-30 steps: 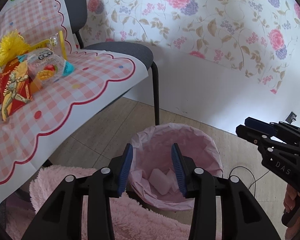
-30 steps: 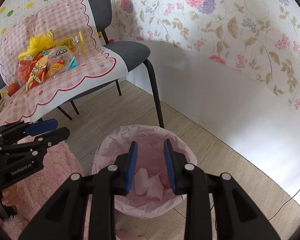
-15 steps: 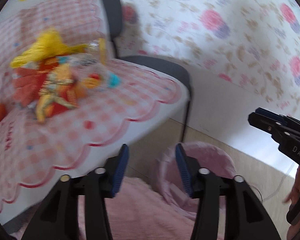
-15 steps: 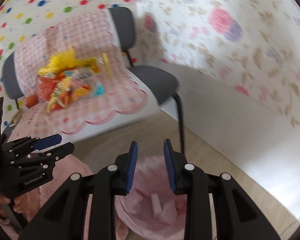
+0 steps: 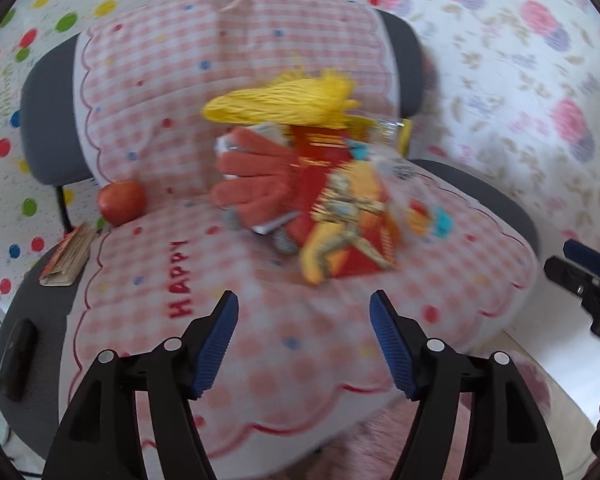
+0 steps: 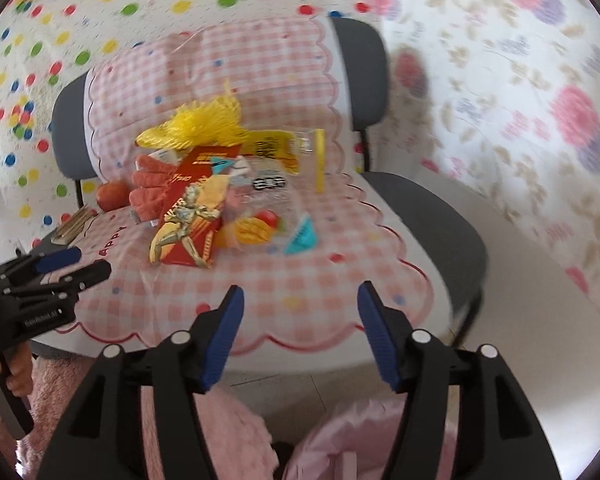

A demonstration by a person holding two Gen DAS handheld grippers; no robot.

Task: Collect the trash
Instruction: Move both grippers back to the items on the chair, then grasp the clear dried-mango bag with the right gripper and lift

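A heap of trash lies on the pink checked cloth [image 5: 260, 320] spread over the grey chairs. It holds a yellow yarn tuft [image 5: 284, 100], a red packet with a golden figure [image 5: 348, 220], an orange-red ribbed piece [image 5: 252, 184] and a clear fruit wrapper [image 6: 260, 228]. My left gripper [image 5: 302, 308] hovers short of the heap, its jaws opening with nothing between them. My right gripper [image 6: 300, 296] points at the same heap from the right, jaws also opening and empty. Below it shows the rim of the pink-lined bin [image 6: 380, 440]. Both views are motion-blurred.
A red round fruit [image 5: 122, 202], a small booklet [image 5: 68, 256] and a black object [image 5: 16, 356] lie at the cloth's left side. A fluffy pink rug [image 6: 228, 432] covers the floor in front of the chairs. Patterned walls close off the back and right.
Both grippers swung up and away from the pink bin to face the heap on the chairs. Both pairs of jaws spread wider. The bin left the left wrist view.
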